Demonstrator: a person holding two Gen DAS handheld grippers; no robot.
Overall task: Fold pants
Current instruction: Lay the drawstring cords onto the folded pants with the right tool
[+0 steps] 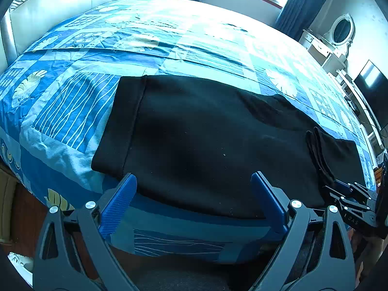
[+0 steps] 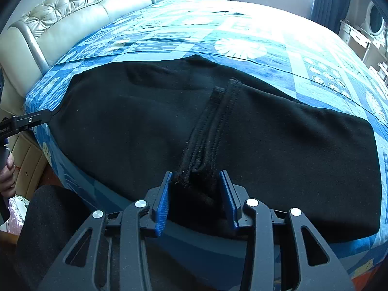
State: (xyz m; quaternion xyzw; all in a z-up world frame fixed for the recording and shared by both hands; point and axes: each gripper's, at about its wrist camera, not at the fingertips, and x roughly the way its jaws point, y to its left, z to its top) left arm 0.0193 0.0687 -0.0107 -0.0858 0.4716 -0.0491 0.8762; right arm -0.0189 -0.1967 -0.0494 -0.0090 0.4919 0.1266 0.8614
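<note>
Black pants (image 1: 194, 133) lie flat along the near edge of a bed with a blue patterned cover (image 1: 169, 38). A wide hem band (image 1: 121, 126) is at their left end. My left gripper (image 1: 194, 181) is open and empty, its blue pads just above the near edge of the cloth. In the right wrist view the pants (image 2: 121, 121) have their leg cuffs (image 2: 213, 126) folded onto the middle. My right gripper (image 2: 196, 177) has its jaws partly closed around the bunched cuff end (image 2: 194, 191) at the near edge. It also shows in the left wrist view (image 1: 349, 194).
A cream padded headboard (image 2: 72, 17) stands at the left. A white dresser with an oval mirror (image 1: 339, 31), a dark screen (image 1: 373, 92) and a window with blue curtains (image 1: 298, 7) are on the far right. A hand (image 2: 7, 169) holds the left gripper.
</note>
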